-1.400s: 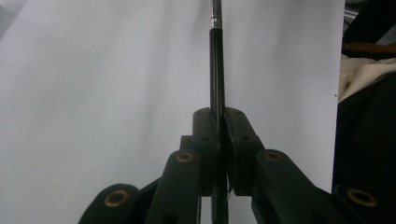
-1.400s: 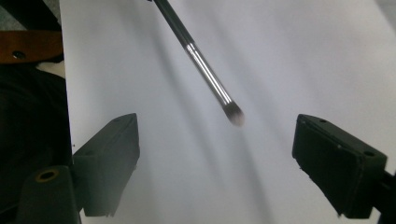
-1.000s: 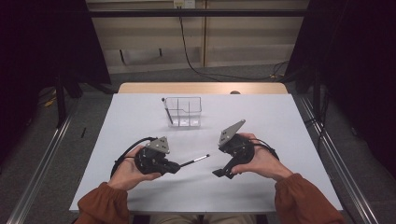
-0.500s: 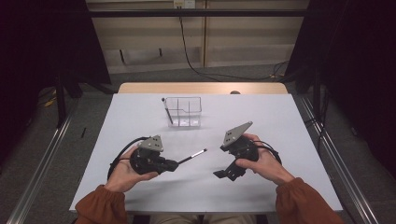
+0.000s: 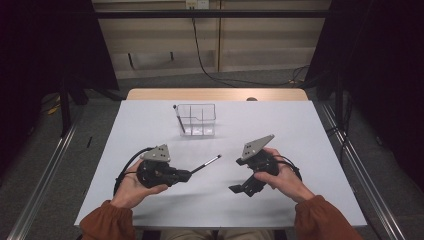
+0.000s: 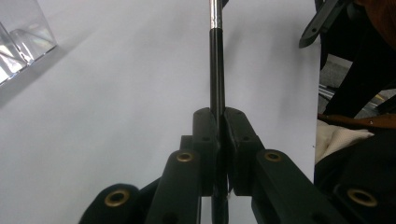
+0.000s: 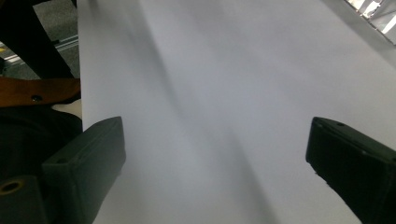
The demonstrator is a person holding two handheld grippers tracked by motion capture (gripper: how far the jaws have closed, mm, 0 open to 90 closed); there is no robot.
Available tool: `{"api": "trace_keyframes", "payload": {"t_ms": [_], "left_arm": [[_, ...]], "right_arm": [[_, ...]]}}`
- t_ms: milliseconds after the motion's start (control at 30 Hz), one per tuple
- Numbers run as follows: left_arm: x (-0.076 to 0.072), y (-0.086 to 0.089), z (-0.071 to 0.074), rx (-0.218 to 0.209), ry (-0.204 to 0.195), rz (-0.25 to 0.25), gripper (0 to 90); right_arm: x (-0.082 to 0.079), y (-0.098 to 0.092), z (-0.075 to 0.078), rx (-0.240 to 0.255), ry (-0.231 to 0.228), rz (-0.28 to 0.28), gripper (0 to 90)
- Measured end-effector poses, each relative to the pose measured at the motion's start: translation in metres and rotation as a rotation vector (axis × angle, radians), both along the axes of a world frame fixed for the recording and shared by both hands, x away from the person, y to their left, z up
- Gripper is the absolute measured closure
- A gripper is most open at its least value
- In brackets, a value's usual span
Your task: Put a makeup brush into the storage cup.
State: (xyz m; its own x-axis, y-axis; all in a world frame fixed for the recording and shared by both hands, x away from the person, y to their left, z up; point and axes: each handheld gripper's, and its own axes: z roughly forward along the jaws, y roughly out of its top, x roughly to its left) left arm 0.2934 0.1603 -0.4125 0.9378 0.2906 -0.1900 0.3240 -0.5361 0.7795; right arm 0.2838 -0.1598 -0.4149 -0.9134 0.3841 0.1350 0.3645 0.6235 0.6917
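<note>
Black and thin, a pen sticks out of the left tool, which is closed tight on it. In the left gripper view the two black jaws press on the pen from both sides, and its silver tip end points away over the white surface. From above, the pen slants up and to the right, with its tip near the middle of the surface and not touching it as far as I can tell.

The right tool is open. Its jaws stand far apart in the right gripper view, with bare white surface between them and nothing held. A hand holds it on the right side, well apart from the pen.

Farther back stands a clear box with small parts inside. Another dark pen leans in its left part. The box is well apart from both tools.
</note>
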Motion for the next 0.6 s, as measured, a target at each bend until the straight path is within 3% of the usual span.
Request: {"api": "trace_keyframes", "payload": {"t_ms": [267,400,600], "left_arm": [[-0.0031,-0.0038,-0.0022,-0.040,-0.024,-0.004,84.1],[-0.0049,-0.0052,-0.0047,-0.089,-0.023,-0.014,84.1],[-0.0048,-0.0068,-0.0071,-0.146,-0.018,-0.009,84.0]], "right_arm": [[-0.0046,0.0000,-0.0060,0.034,0.008,-0.001,5.9],[-0.0059,0.0000,-0.0076,0.047,-0.001,-0.018,5.4],[-0.0052,-0.0043,-0.0046,0.150,-0.001,-0.034,5.9]]}}
